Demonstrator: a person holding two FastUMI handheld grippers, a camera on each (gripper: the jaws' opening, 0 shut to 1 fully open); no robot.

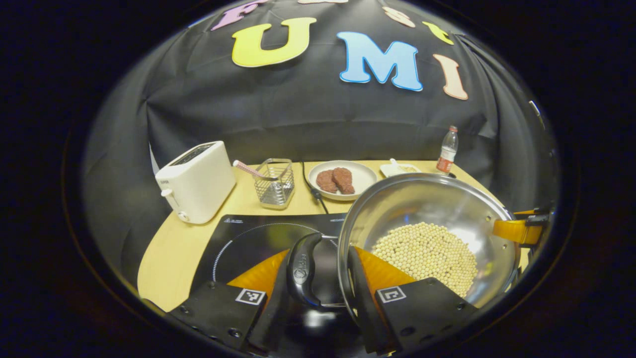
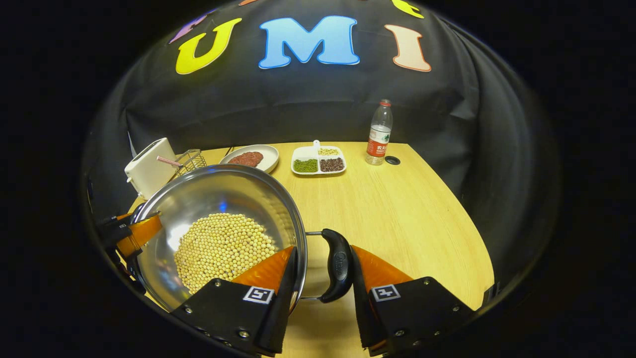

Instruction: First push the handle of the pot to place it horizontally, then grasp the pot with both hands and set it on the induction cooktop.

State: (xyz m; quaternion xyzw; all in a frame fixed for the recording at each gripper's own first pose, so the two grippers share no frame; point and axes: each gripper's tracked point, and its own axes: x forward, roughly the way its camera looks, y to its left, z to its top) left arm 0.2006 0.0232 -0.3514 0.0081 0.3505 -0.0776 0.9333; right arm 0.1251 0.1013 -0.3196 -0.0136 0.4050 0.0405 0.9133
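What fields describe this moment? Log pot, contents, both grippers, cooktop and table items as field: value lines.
pot: steel pot, held at both side handles, partly over the cooktop
contents: pale round beans
left gripper: fingers astride the left handle
right gripper: fingers astride the right handle
cooktop: black induction cooktop, left of the pot
table items: toaster, wire basket, plate of meat, divided dish, bottle

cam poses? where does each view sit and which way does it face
Left gripper view: rides the left gripper, at the pot's left handle, facing the induction cooktop and toaster; own fingers show.
Right gripper view: rides the right gripper, at the right handle, facing the bottle; own fingers show.
Shared: pot, soybeans, meat plate.
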